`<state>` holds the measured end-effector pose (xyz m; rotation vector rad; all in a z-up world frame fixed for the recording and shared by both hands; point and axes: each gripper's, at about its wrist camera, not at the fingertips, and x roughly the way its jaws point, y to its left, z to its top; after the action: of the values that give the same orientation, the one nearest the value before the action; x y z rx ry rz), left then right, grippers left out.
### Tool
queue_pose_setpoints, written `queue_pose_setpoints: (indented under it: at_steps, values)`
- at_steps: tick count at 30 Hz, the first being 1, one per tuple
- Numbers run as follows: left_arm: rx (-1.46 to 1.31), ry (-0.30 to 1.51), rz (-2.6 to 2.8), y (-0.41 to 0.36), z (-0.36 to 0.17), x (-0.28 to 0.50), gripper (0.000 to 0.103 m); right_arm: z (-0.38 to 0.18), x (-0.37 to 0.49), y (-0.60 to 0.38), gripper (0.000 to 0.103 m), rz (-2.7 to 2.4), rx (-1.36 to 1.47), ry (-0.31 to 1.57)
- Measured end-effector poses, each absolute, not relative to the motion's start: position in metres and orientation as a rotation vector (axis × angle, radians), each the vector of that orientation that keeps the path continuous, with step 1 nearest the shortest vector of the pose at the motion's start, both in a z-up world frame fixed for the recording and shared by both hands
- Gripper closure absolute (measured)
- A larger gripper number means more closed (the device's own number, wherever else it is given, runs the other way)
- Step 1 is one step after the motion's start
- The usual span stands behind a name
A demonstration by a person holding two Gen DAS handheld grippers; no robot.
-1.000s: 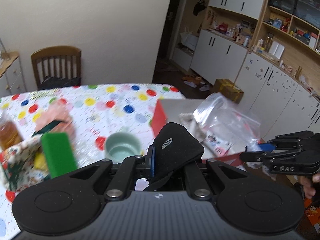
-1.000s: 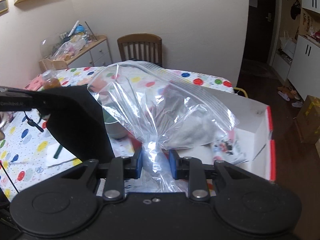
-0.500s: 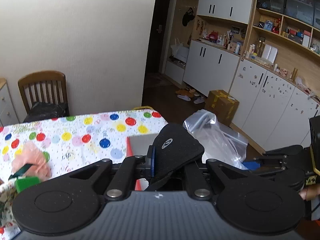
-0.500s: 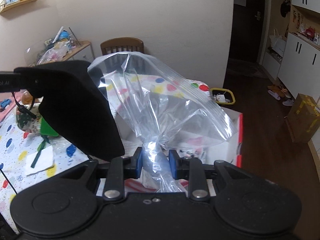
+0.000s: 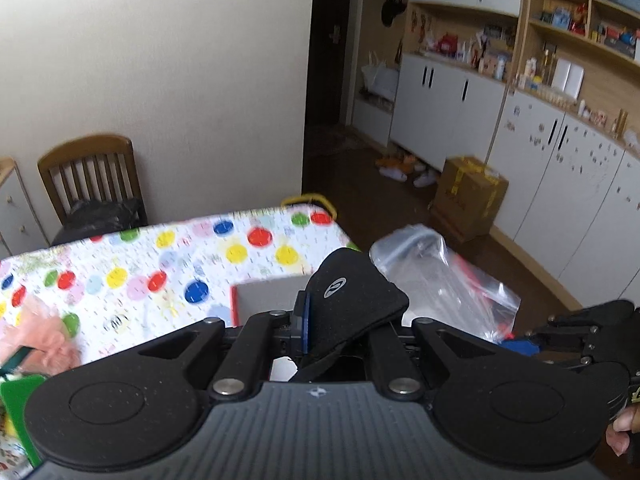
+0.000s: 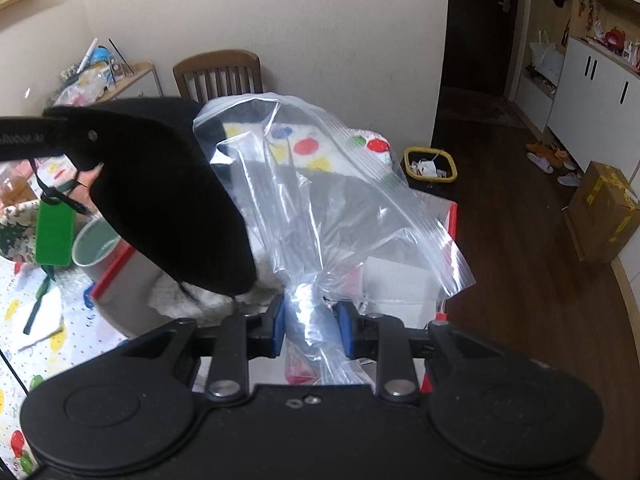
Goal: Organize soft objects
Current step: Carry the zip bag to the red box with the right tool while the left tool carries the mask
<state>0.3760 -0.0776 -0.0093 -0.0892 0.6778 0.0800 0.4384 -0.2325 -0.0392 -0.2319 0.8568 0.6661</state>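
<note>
Polka-dot surface (image 5: 168, 256) ahead of both tools. Red-edged box (image 6: 404, 280) sits under the right fingers, likely the drop spot. Right gripper (image 6: 309, 326) pinches the zip bag (image 6: 320, 204) neck, mouth up for loading. Left gripper (image 5: 340, 320) is clamped on the black sleep mask (image 5: 352, 292), beside the bag.

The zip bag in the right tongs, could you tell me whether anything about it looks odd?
The right tongs pinch the clear zip bag by its bunched lower end, so its zip edge points up and away. The left tongs hold a black pad beside it, not inside.
</note>
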Motion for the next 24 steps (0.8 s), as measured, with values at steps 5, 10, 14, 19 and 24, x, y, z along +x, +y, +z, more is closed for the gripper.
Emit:
queue_pose_setpoints:
  at_steps: [5,10,14,19,24]
  values:
    - [-0.08,0.757,0.082,-0.088,-0.037,0.396,0.095,-0.052,0.452,-0.229,0.077,0.669,-0.254,0.884]
    - [-0.083,0.827,0.092,-0.093,-0.062,0.407,0.095,-0.062,0.461,-0.22,0.077,0.687,-0.287,0.9]
    - [-0.076,0.886,0.103,-0.098,-0.079,0.414,0.095,-0.072,0.471,-0.216,0.077,0.693,-0.307,0.922]
    - [-0.071,0.937,0.111,-0.1,-0.097,0.418,0.095,-0.082,0.478,-0.212,0.077,0.713,-0.34,0.942]
    - [-0.036,0.991,0.109,-0.107,-0.113,0.425,0.095,-0.093,0.48,-0.209,0.077,0.719,-0.358,0.967]
